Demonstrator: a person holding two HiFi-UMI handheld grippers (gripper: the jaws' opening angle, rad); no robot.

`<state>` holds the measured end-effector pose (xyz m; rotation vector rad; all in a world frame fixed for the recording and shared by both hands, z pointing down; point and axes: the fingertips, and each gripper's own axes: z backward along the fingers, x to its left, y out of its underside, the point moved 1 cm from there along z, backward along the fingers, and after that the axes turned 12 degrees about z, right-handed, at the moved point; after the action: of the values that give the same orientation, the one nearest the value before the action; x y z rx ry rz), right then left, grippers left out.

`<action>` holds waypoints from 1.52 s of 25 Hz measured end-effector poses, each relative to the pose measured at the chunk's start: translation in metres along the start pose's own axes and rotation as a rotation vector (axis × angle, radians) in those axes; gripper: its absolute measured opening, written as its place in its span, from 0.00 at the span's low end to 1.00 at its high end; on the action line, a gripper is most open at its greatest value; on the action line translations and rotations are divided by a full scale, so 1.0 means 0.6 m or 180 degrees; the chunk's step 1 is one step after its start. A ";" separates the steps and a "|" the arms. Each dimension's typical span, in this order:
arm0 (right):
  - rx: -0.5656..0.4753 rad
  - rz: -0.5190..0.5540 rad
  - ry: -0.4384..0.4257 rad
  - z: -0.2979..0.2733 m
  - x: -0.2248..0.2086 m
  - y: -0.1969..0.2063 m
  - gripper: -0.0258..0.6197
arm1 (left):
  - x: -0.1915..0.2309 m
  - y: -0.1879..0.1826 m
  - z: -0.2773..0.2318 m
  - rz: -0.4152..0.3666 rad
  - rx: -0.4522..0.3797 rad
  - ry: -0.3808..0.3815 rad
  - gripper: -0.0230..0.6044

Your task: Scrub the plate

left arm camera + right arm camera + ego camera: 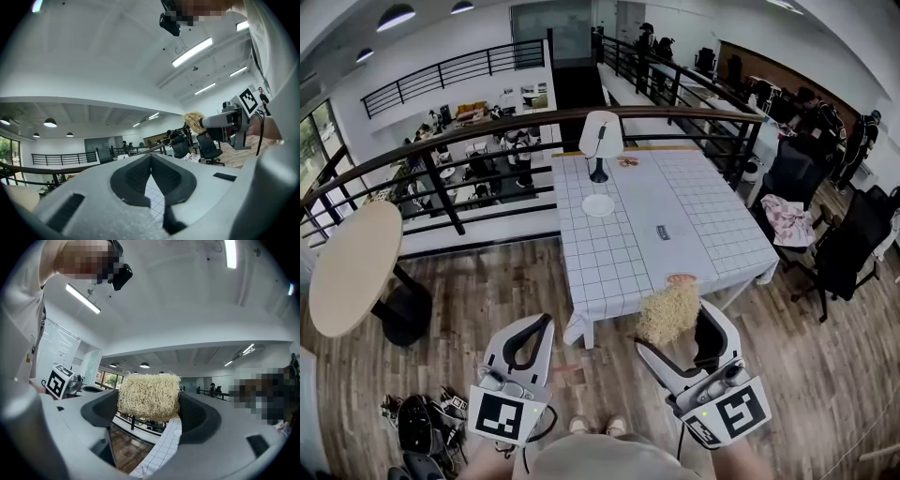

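R gripper (680,328) is clamped on a straw-coloured fibre scrubber (667,312), which sticks out past the tips. L gripper (530,342) is shut & empty. White plate (598,205) lies well apart on the far checked table (712,225), just near of the lamp (600,141). Prob. best: step in, steady the rim w/ L, scrub in flat circles.

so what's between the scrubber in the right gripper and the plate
Just bare checked tablecloth, as the head view shows: nothing sits on the stretch from the scrubber in the right gripper to the white plate.
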<state>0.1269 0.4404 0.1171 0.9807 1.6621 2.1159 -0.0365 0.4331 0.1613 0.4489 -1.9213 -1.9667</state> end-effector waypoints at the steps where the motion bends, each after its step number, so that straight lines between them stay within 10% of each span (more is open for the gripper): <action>1: 0.0002 0.0008 -0.0006 0.001 -0.001 0.001 0.65 | -0.001 -0.001 0.001 0.0002 -0.0029 -0.0003 0.06; 38: -0.0073 -0.0120 -0.0314 0.007 -0.090 0.074 0.65 | -0.057 0.026 -0.051 -0.0126 -0.0075 -0.0252 0.06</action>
<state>0.1776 0.3983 0.1411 1.0214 1.5932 2.0238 0.0086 0.4217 0.1755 0.4114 -1.9489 -2.0589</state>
